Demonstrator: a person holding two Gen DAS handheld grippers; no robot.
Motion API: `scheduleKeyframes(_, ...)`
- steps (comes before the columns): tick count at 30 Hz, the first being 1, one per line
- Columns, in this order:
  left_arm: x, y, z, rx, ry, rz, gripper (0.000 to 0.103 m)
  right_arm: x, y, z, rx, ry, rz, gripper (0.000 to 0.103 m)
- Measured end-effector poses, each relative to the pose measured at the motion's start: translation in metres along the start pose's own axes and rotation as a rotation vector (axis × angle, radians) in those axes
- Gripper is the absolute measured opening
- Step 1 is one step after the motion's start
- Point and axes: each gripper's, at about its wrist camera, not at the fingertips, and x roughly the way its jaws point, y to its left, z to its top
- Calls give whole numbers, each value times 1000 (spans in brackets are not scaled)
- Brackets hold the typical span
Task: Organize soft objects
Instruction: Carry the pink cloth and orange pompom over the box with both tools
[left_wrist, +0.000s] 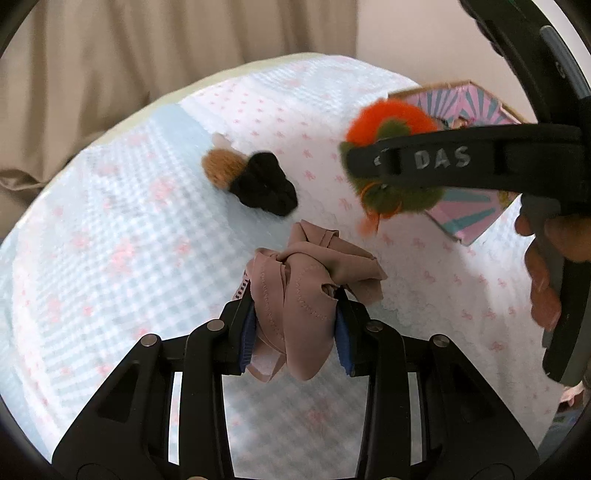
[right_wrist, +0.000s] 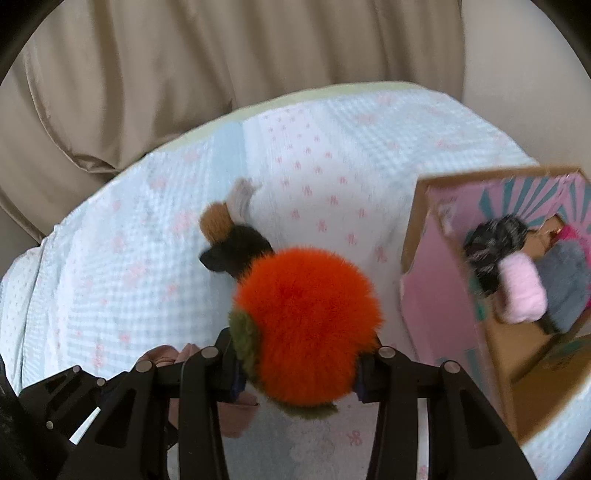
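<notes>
My left gripper (left_wrist: 295, 317) is shut on a crumpled dusty-pink cloth (left_wrist: 310, 280) and holds it above the bed. My right gripper (right_wrist: 299, 354) is shut on a fluffy orange and green plush ball (right_wrist: 306, 325); in the left wrist view the ball (left_wrist: 391, 122) hangs by the pink cardboard box (left_wrist: 476, 214). A brown and black soft item (left_wrist: 255, 177) lies on the bedcover; it also shows in the right wrist view (right_wrist: 229, 236). The box (right_wrist: 443, 280) holds a pink, a grey and a dark soft item.
The bed has a white and pale blue cover with pink bows (left_wrist: 110, 240). Beige curtains (right_wrist: 184, 74) hang behind the bed. The box sits at the bed's right side.
</notes>
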Motion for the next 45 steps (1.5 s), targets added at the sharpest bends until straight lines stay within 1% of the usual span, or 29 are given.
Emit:
scheduleKeyframes(3,-24,3,10,-13,-15,19,32,-20,3,9,-4,-18,1,40)
scheduleKeyframes(8,-72,7,31,-44,-51,51,32,-67,12,28,-24,-46,7,40)
scheduleKeyframes(16,-145,7,76,-125,-107,107,32,-148,25,54,-74,-98,26,40)
scheduleKeyframes(21,-187,-6,99,-177,-134,133,32,-198,24,66,-98,-133,44,40)
scheduleKeyframes(27,-220,-34,124,-222,-156,147,32,-246,9,76,-129,-170,63,40)
scheduleKeyframes(32,-234,-68,147,-225,-179,161,32,-273,-19,80,-134,-181,71,40)
scheduleKeyframes(36,-234,-100,168,-230,-188,163,32,-289,-46,87,-144,-191,67,40)
scheduleKeyframes(41,-218,-143,194,-245,-188,143,32,-303,-93,99,-146,-193,59,40)
scheduleKeyframes(45,-191,-177,211,-264,-162,120,32,-302,-134,109,-142,-182,48,40)
